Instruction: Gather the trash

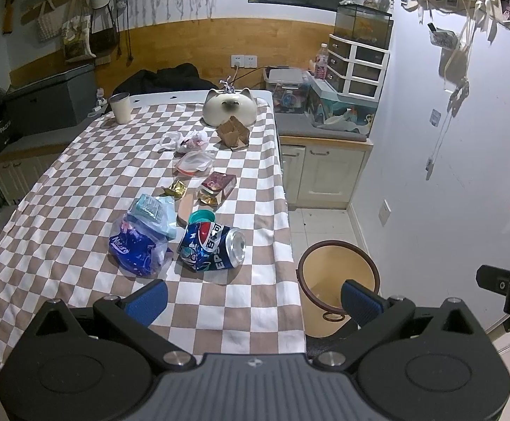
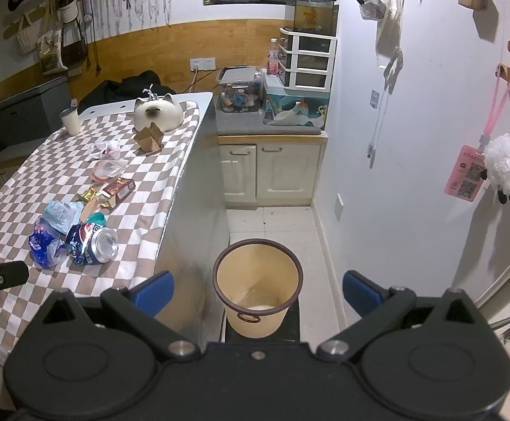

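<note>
Trash lies on the checked tablecloth [image 1: 79,182]: a crushed blue Pepsi can [image 1: 212,245] [image 2: 91,244], a blue Nature wrapper [image 1: 137,247] [image 2: 44,242], a pale blue packet [image 1: 154,210], a teal lid [image 1: 202,216], gold wrappers [image 1: 176,187], a red box [image 1: 218,183] [image 2: 119,187], clear bags [image 1: 195,162] and crumpled plastic [image 1: 186,139]. A beige bin [image 1: 337,287] [image 2: 257,286] with a dark rim stands on the floor beside the table. My left gripper [image 1: 253,298] hovers open over the table's near corner, just short of the can. My right gripper [image 2: 257,293] is open above the bin, holding nothing.
A cat-shaped ceramic bowl [image 1: 229,107], a cardboard holder [image 1: 233,134] and a white cup [image 1: 120,107] stand at the table's far end. Cream cabinets [image 2: 272,172] with boxes, drawers and a fish tank [image 2: 312,14] fill the back right corner. White tiled floor [image 2: 272,224] lies between bin and cabinets.
</note>
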Demonstrator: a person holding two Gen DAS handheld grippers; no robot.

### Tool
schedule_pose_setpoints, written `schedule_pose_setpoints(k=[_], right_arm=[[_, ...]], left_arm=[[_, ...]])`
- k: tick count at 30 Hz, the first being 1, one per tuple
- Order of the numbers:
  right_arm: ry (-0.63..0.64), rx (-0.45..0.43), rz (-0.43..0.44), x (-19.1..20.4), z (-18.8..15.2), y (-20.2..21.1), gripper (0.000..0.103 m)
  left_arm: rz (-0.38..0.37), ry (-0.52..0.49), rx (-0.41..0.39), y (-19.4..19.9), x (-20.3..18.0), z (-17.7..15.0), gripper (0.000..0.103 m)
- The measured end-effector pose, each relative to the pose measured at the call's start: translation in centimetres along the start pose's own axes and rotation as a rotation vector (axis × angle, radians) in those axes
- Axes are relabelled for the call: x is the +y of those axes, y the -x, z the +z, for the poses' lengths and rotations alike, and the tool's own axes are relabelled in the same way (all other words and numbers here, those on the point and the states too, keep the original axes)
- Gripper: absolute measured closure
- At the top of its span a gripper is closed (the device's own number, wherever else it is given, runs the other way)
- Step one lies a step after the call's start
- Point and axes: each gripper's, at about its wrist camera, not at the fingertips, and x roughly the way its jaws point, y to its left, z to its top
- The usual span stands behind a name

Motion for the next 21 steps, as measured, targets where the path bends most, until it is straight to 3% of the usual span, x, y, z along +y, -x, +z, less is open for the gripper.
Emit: schedule_pose_setpoints(k=[21], right_arm=[[0.000, -0.002, 0.002, -0.50, 0.34, -0.29, 0.000]], left_arm=[[0.002, -0.001, -0.004, -0.06, 0.04, -0.33, 0.000]])
